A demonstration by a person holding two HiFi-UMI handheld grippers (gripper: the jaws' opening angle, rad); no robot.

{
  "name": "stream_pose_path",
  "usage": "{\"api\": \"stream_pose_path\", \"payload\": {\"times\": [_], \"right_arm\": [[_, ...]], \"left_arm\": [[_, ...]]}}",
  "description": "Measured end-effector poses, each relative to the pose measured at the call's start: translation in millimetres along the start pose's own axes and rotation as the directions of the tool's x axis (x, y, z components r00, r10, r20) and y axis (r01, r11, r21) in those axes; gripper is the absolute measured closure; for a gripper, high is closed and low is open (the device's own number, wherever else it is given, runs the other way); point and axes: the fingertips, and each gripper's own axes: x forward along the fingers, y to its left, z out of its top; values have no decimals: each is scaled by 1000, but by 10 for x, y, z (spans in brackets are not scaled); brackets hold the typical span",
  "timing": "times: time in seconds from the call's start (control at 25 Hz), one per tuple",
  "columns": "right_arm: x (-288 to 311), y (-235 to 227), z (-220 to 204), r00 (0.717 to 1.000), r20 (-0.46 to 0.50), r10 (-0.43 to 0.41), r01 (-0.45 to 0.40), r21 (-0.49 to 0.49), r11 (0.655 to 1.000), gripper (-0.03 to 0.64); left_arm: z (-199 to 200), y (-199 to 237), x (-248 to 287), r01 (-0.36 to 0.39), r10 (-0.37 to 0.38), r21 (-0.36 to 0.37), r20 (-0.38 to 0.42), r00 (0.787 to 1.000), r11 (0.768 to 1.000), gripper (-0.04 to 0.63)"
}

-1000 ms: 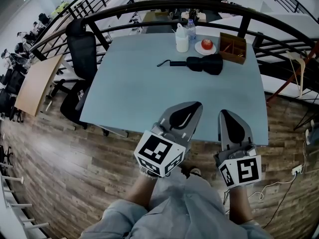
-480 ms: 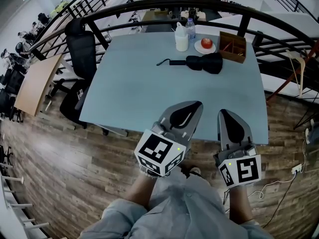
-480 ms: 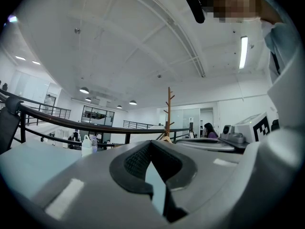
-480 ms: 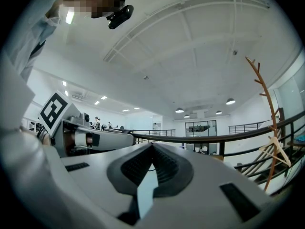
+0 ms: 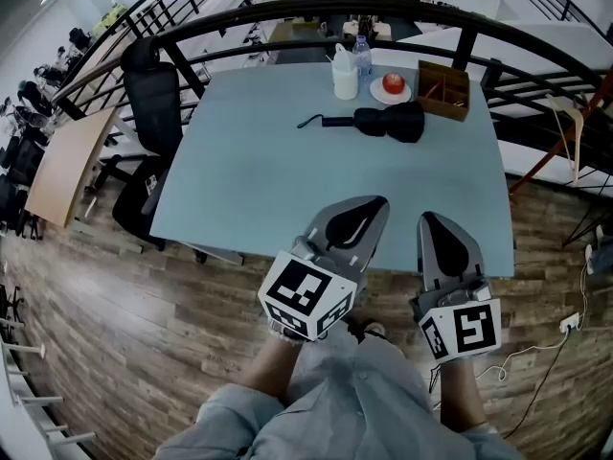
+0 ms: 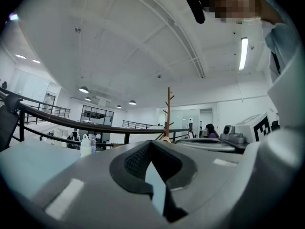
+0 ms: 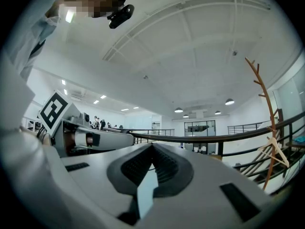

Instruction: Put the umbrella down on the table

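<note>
A folded black umbrella [image 5: 383,123] with its strap stretched out to the left lies on the far part of the pale blue table [image 5: 287,190]. Both grippers hover side by side over the table's near edge, well short of the umbrella. My left gripper [image 5: 381,200] is shut with nothing in it, its jaws meeting at the tip [image 6: 151,142]. My right gripper [image 5: 428,217] is shut and empty too, with its jaws touching [image 7: 152,144]. The umbrella does not show in either gripper view.
Behind the umbrella stand a white bottle [image 5: 345,73], a clear bottle [image 5: 363,56], a plate with a red apple [image 5: 392,84] and a wooden box [image 5: 445,89]. A black office chair [image 5: 158,94] stands at the table's left. A dark railing [image 5: 287,12] curves behind the table.
</note>
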Motion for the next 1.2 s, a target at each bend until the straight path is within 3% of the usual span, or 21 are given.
{"api": "stream_pose_path", "payload": {"times": [1.2], "right_arm": [[67,32,-6,1000,-12,0,-1,-21,1000,621]], "left_arm": [[-10,42,26,13,-13,-7,1,1000,1000,591]]}}
